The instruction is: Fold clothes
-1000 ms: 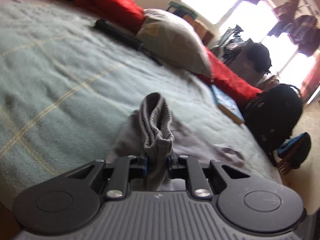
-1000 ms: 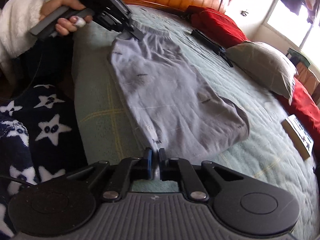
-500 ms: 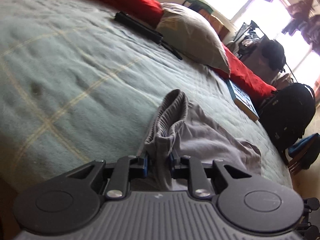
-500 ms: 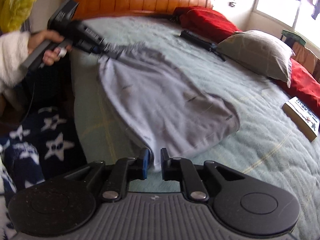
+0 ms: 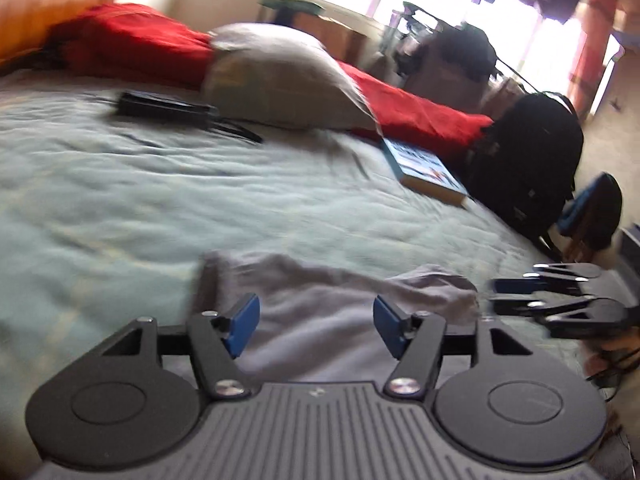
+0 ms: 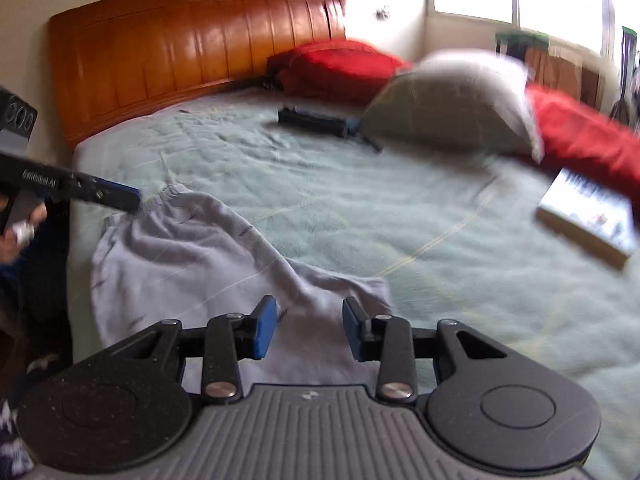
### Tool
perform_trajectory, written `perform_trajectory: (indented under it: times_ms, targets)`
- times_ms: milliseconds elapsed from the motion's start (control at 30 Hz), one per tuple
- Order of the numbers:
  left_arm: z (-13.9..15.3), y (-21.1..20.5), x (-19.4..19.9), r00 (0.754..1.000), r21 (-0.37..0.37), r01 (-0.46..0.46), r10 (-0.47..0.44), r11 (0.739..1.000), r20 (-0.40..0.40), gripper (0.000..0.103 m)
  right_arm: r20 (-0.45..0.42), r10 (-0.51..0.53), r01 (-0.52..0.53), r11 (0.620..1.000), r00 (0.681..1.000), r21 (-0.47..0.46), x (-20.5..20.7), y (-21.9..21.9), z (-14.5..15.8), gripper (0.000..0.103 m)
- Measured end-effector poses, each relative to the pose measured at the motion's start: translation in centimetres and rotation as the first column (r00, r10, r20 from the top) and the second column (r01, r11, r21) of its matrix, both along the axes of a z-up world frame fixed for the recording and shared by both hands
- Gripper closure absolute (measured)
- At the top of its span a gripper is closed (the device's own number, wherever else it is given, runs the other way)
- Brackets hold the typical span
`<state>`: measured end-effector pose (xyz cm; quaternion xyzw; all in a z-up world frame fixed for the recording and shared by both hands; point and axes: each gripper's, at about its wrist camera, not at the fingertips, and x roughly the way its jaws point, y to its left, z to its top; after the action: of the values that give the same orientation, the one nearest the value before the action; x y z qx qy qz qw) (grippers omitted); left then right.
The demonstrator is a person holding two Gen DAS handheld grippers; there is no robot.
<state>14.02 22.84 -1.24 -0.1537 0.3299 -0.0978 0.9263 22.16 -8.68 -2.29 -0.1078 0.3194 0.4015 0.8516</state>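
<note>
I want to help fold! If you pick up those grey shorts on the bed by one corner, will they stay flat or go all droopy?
Probably droopy: the grey shorts lie in soft wrinkles and follow the blanket, so they look floppy. They seem thin, so likely light. They should not roll or slip far on that fuzzy blanket.

Both shots are pretty smeared, so the book cover at 3 o'clock is unreadable and the pillow has ghosted edges. The near end of the grey shorts disappears under the left claw body at 6 o'clock. The hand at 9 o'clock is cut off by the frame edge.
</note>
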Motion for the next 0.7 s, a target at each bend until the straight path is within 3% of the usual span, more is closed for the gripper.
perform_trajectory:
  times_ms: [100,167,267,433,533,633,667,700]
  targets:
    - [-2.4,0.1,1.9,0.997,0.015,-0.053,0.054,0.998,-0.047,0.039,-0.069,-0.010,0.010,1.000,0.998,0.000,0.8,-0.3,-1.6,0.062]
    - [-3.8,0.9,2.0,0.990,0.037,-0.111,0.114,0.993,-0.080,0.048,-0.104,-0.019,0.019,1.000,0.994,0.000,0.7,-1.3,-2.4,0.062]
    - [-3.5,1.1,0.5,0.996,0.024,-0.077,0.079,0.997,-0.051,0.047,-0.157,-0.031,0.031,1.000,0.987,0.000,0.6,-2.7,-3.5,0.062]
    - [-1.8,-1.0,0.2,0.998,0.056,0.017,-0.020,0.998,0.053,0.039,-0.130,-0.044,0.058,0.992,0.991,0.109,3.9,-3.1,-0.5,0.060]
    - [-2.5,-1.7,1.4,0.999,0.049,0.026,-0.027,0.998,0.022,0.038,-0.145,-0.089,0.104,0.990,0.985,0.096,7.9,-1.7,-1.0,0.055]
    - [-4.1,-0.7,1.7,0.999,0.016,-0.010,0.011,1.000,-0.030,0.039,-0.195,-0.106,0.111,0.994,0.975,0.015,10.1,0.1,-3.4,0.055]
    - [-4.4,-0.3,1.6,0.999,0.007,-0.019,0.020,1.000,-0.039,0.038,-0.193,-0.088,0.092,0.996,0.977,0.010,10.0,0.6,-3.8,0.058]
    - [-4.4,-0.1,1.5,0.999,0.004,-0.021,0.021,1.000,-0.036,0.038,-0.191,-0.070,0.072,0.997,0.979,0.004,9.8,1.0,-4.3,0.071]
